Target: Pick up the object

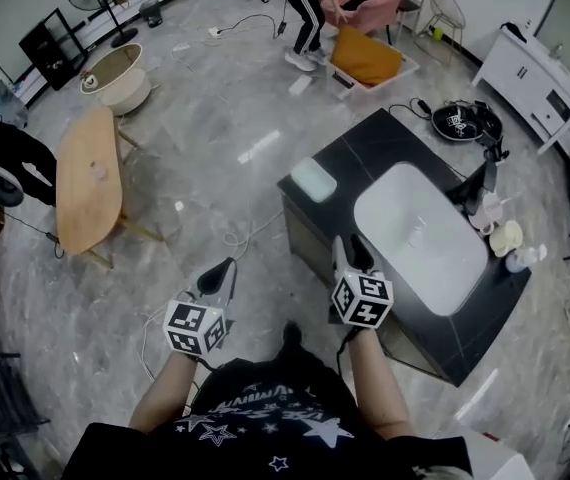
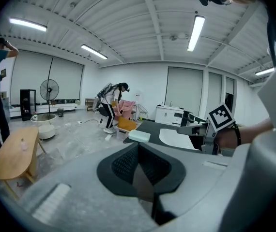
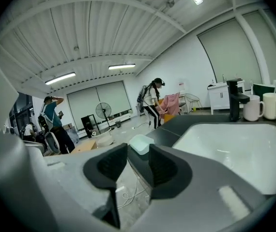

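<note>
A pale green rectangular object (image 1: 313, 180) lies flat on the near corner of the black counter (image 1: 385, 148), beside the white sink (image 1: 425, 233). In the right gripper view the object (image 3: 141, 144) shows just past the gap between the jaws, some way ahead. My right gripper (image 1: 351, 255) (image 3: 138, 151) hovers over the counter's front edge, open and empty. The left gripper (image 1: 217, 274) (image 2: 138, 146) hangs over the floor left of the counter, its tips together with nothing held. From the left gripper view the object (image 2: 139, 136) is far ahead.
A black faucet (image 1: 485, 180) and pale cups (image 1: 505, 236) stand at the sink's far side. A cable (image 1: 240, 236) trails on the floor beside the counter. A wooden table (image 1: 88, 178) and white tub (image 1: 115, 76) stand at the left; a person (image 1: 300, 8) bends at the back.
</note>
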Action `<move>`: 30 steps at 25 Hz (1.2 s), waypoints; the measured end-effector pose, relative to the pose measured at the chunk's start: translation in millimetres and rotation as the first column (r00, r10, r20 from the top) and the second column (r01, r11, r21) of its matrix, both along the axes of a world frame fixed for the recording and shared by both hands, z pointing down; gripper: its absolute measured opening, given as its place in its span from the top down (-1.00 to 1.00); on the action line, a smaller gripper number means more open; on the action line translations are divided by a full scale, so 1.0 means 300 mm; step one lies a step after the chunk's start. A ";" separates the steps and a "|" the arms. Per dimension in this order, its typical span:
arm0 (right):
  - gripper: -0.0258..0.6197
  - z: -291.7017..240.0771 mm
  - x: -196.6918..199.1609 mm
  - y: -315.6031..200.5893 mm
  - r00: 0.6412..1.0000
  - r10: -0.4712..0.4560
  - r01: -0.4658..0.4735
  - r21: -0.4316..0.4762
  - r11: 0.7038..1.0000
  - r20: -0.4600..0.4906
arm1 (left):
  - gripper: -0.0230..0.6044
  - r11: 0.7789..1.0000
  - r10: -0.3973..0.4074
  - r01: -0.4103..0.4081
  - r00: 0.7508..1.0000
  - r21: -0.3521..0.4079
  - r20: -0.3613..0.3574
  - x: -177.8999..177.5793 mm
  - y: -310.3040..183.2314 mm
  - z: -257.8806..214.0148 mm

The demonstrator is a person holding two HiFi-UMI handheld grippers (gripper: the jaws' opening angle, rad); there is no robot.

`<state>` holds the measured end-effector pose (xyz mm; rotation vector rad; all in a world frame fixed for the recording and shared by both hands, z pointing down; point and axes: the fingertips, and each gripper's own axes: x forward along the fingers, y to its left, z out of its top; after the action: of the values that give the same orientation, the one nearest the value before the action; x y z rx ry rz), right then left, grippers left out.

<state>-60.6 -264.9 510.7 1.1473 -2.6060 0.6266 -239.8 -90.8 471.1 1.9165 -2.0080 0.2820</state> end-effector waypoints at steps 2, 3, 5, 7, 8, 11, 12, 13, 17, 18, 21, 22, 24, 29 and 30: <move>0.47 0.019 -0.025 -0.056 1.000 0.009 -0.009 -0.015 1.000 0.005 | 0.90 1.000 0.006 -0.006 1.000 0.000 0.002 -0.025 -0.072 0.004; 0.47 0.029 -0.033 -0.078 1.000 0.016 -0.016 -0.026 1.000 0.007 | 0.89 1.000 0.011 -0.011 1.000 0.000 0.004 -0.036 -0.104 0.004; 0.47 0.047 -0.042 -0.111 0.999 0.035 -0.035 -0.046 0.998 0.007 | 0.89 1.000 0.027 -0.027 1.000 -0.001 0.010 -0.049 -0.162 0.004; 0.47 0.061 -0.055 -0.129 0.999 0.051 -0.051 -0.054 0.997 -0.007 | 0.89 0.999 0.052 -0.052 0.999 -0.004 0.017 -0.062 -0.215 0.005; 0.47 0.067 -0.066 -0.135 0.998 0.057 -0.058 -0.056 0.997 -0.016 | 0.89 0.998 0.065 -0.065 0.998 -0.006 0.019 -0.072 -0.241 0.009; 0.47 0.086 -0.110 -0.156 0.996 0.080 -0.082 -0.066 0.994 -0.039 | 0.90 0.994 0.110 -0.110 0.994 -0.012 0.017 -0.117 -0.327 0.029; 0.47 0.095 -0.127 -0.166 0.995 0.091 -0.094 -0.070 0.993 -0.048 | 0.89 0.992 0.125 -0.125 0.992 -0.015 0.011 -0.137 -0.359 0.037; 0.47 0.103 -0.145 -0.179 0.993 0.105 -0.109 -0.075 0.991 -0.056 | 0.89 0.990 0.141 -0.141 0.990 -0.017 0.003 -0.158 -0.392 0.047; 0.47 0.141 -0.195 -0.223 0.972 0.219 -0.227 -0.109 0.968 -0.086 | 0.89 0.965 0.259 -0.260 0.965 -0.039 -0.030 -0.231 -0.539 0.099; 0.47 0.152 -0.207 -0.235 0.963 0.254 -0.265 -0.121 0.957 -0.095 | 0.89 0.952 0.302 -0.303 0.953 -0.046 -0.030 -0.246 -0.577 0.110; 0.47 0.189 -0.261 -0.287 0.932 0.343 -0.359 -0.168 0.918 -0.117 | 0.89 0.907 0.415 -0.416 0.909 -0.064 -0.029 -0.296 -0.672 0.132; 0.47 0.203 -0.277 -0.306 0.920 0.370 -0.389 -0.182 0.903 -0.129 | 0.89 0.893 0.443 -0.445 0.896 -0.069 -0.037 -0.313 -0.695 0.140; 0.47 0.229 -0.298 -0.342 0.892 0.423 -0.449 -0.199 0.871 -0.161 | 0.89 0.868 0.488 -0.492 0.871 -0.076 -0.056 -0.346 -0.732 0.157; 0.47 0.291 -0.312 -0.408 0.829 0.499 -0.553 -0.230 0.801 -0.253 | 0.89 0.823 0.555 -0.562 0.827 -0.090 -0.090 -0.407 -0.800 0.198; 0.47 0.302 -0.312 -0.415 0.817 0.509 -0.569 -0.236 0.788 -0.271 | 0.89 0.816 0.563 -0.571 0.821 -0.095 -0.097 -0.418 -0.810 0.206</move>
<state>-154.1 -389.5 601.2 1.7558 -1.9079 0.9353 -365.3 -333.9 533.0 2.3692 -1.2909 0.4676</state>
